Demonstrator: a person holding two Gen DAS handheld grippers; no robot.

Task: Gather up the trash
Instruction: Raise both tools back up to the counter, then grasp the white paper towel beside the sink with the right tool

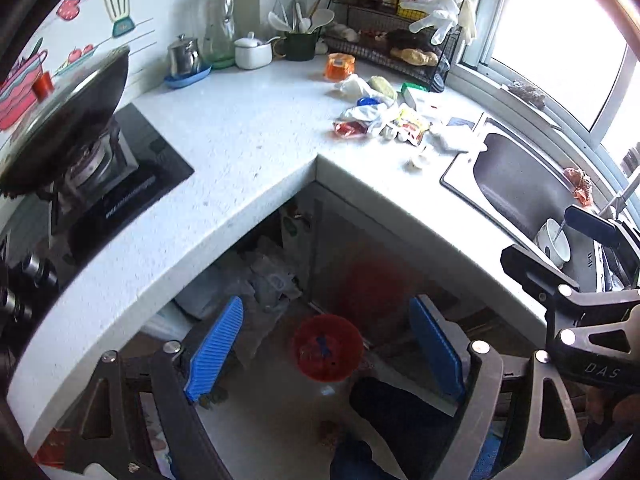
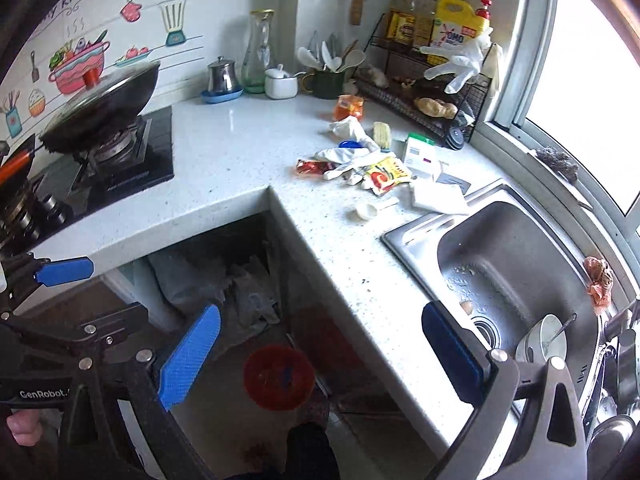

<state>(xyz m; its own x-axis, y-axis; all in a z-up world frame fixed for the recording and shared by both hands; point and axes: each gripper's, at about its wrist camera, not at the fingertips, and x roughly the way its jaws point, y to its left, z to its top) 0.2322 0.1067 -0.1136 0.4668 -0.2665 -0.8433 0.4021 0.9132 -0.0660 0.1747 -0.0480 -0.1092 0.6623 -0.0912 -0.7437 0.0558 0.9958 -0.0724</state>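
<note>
Jaws of both the left gripper (image 1: 326, 350) and right gripper (image 2: 320, 354) gape wide, apparently empty, above a red bin (image 1: 327, 347).

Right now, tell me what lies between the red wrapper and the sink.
In the right wrist view: crumpled white plastic, a yellow packet and white paper lie between red wrapper and sink.

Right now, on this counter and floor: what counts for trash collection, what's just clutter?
For the job:
- red bin on the floor
- yellow wrapper
- red wrapper
- crumpled white bag
- both grippers, left and right, open and empty

Just there:
- covered wok
- glass carafe
- utensil mug
- sink
- detergent jug
</note>
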